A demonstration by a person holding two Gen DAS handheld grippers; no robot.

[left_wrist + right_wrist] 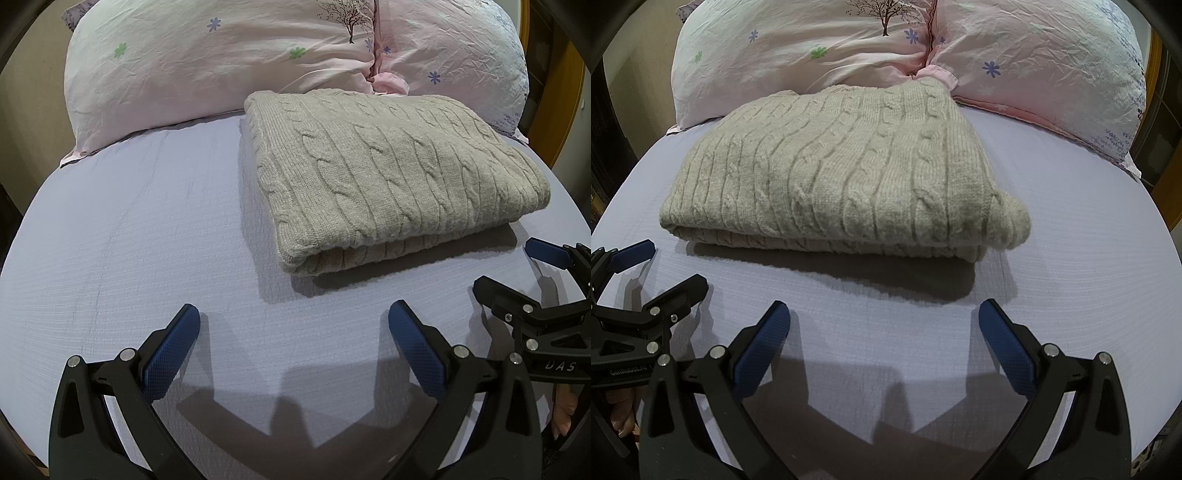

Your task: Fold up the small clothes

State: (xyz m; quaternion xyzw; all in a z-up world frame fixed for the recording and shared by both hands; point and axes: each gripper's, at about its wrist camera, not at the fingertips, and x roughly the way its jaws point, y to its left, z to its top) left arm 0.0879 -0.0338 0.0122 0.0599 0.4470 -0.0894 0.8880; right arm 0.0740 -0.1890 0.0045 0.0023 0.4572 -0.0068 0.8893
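The beige cable-knit sweater (834,166) is seen lying on the lavender bed sheet (129,240), already doubled into a thick rectangle, with its far edge close against the pink pillows (184,62). Both grippers are held low over the sheet in front of it, near its front fold, and nothing is touched by them. The left gripper (293,321) is spread wide and nothing is held between its blue pads (170,350); the right gripper (884,321) is spread wide in the same way and is also empty.

The coming move is judged to depend on one relation. From the left gripper the sweater lies ahead and to the right, while from the right gripper it lies ahead and slightly to the left (so the garment is placed between the two, and a little nearer to the right one). Its long axis appears to run across, from side to side, so each short end can be reached by the gripper of that side. If one more fold is wanted, the ends are probably to be taken together.
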